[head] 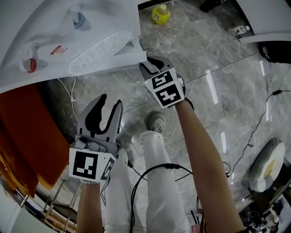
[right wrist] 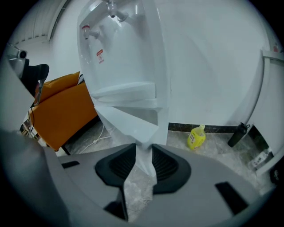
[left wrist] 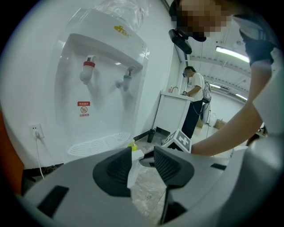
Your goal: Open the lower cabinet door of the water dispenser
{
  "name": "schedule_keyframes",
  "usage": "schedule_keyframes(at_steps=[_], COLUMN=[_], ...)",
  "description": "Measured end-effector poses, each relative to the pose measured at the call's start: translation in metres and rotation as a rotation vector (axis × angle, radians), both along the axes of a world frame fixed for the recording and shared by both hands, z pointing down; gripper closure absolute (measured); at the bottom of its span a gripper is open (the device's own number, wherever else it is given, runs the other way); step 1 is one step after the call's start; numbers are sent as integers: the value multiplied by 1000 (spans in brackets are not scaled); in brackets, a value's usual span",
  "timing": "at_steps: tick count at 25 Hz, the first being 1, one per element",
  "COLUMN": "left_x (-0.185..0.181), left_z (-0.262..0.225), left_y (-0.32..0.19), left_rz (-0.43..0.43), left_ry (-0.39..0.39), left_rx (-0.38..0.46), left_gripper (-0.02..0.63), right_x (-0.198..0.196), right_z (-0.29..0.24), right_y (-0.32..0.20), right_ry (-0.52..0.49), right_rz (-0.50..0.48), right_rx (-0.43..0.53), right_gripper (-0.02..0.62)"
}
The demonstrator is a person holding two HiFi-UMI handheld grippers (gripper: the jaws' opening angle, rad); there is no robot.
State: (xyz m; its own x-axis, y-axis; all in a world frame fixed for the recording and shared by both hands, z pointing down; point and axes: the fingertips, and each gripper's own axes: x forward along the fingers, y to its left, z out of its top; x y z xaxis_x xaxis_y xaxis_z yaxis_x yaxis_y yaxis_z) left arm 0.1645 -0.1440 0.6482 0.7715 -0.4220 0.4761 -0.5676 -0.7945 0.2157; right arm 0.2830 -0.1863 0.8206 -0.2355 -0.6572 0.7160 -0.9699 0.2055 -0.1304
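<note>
The white water dispenser (head: 68,36) fills the top left of the head view, with its red and blue taps and ribbed drip tray (head: 100,50). Below the tray, the lower cabinet door (right wrist: 128,122) stands angled out from the body. Its free edge runs down between the pads of my right gripper (right wrist: 143,166), which is shut on it. In the head view the right gripper (head: 150,66) sits at the door's corner (head: 136,57). My left gripper (head: 107,107) hovers lower left, off the dispenser, open and empty. In its own view the left gripper (left wrist: 138,166) shows a gap between its pads.
A yellow bottle (head: 160,13) stands on the marble floor by the wall, and a black bottle (right wrist: 237,128) further right. An orange seat (head: 27,136) sits left of the dispenser with a white power cord (head: 70,93) beside it. The person's white-trousered legs (head: 154,182) are below.
</note>
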Motion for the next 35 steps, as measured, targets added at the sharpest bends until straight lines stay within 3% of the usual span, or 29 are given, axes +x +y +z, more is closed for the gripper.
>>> schedule_keyframes(at_steps=[17, 28, 30, 32, 35], left_x=[-29, -48, -47, -43, -36], left_z=[12, 32, 34, 39, 51], left_y=[33, 35, 35, 37, 41], left_rz=[51, 7, -12, -34, -60], left_ry=[-48, -75, -71, -65, -82], left_rx=[-75, -154, -180, -210, -253], left_gripper=[446, 431, 425, 419, 411], right_x=[-68, -103, -105, -104, -95], right_z=[3, 2, 2, 0, -7], right_y=[93, 120, 123, 126, 132], right_ry=[-59, -94, -91, -81, -88], right_rz=[37, 53, 50, 50, 75], right_rx=[-96, -145, -156, -154, -151], right_gripper=[510, 521, 536, 592, 592])
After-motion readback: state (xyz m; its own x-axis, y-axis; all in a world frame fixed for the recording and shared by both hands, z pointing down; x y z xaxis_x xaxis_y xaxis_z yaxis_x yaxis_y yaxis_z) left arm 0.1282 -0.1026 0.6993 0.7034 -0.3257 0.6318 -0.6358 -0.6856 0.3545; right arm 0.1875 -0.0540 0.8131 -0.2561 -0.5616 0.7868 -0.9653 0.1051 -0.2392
